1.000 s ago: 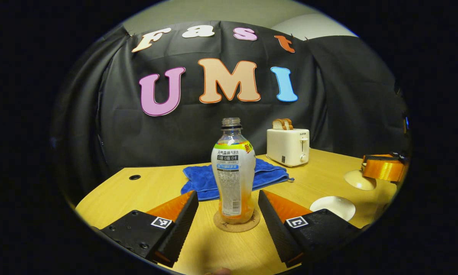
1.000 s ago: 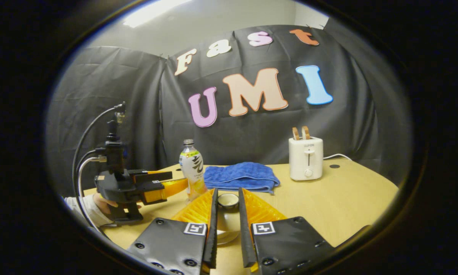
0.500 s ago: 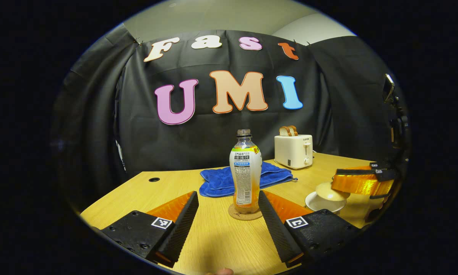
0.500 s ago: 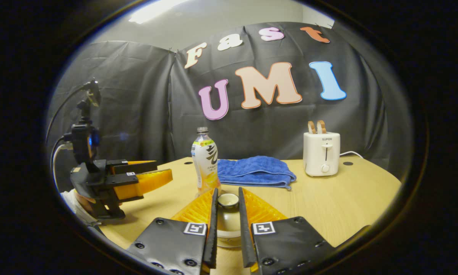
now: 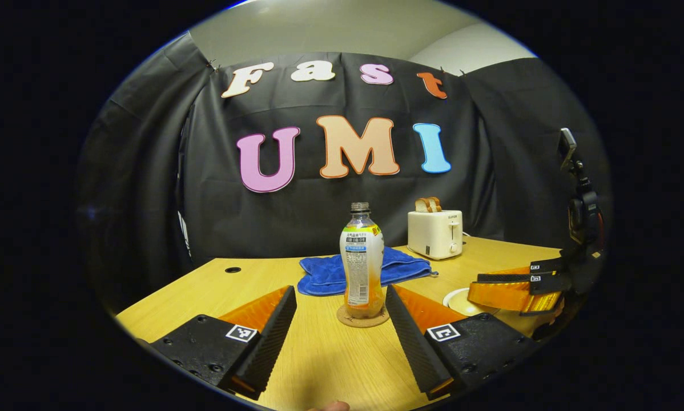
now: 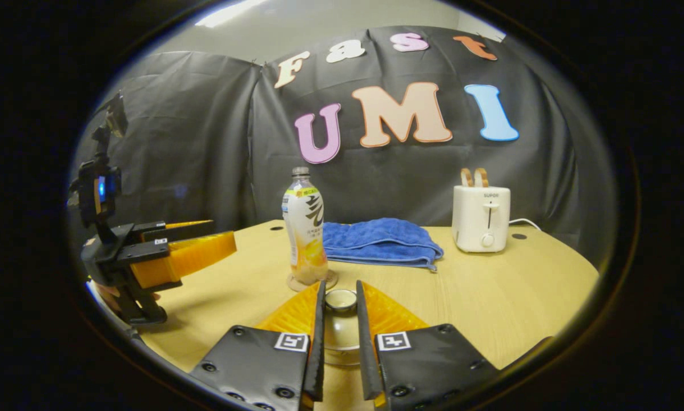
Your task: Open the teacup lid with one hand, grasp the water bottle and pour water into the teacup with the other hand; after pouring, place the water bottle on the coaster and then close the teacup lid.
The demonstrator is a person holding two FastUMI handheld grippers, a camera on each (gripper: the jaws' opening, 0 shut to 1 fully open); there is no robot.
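Both right gripper [image 6: 340, 342] fingers pinch the teacup lid [image 6: 341, 299]; left gripper [image 5: 340, 337] fingers gape, water bottle [image 5: 361, 261] beyond them.

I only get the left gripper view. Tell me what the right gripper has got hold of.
Observer: The right gripper is shut on the lid, with its fingers pinching the knob.
Operator: Now say where the cup is.
Observer: The cup is directly under the lid, low between the fingers. I cannot tell whether the lid is seated on it.
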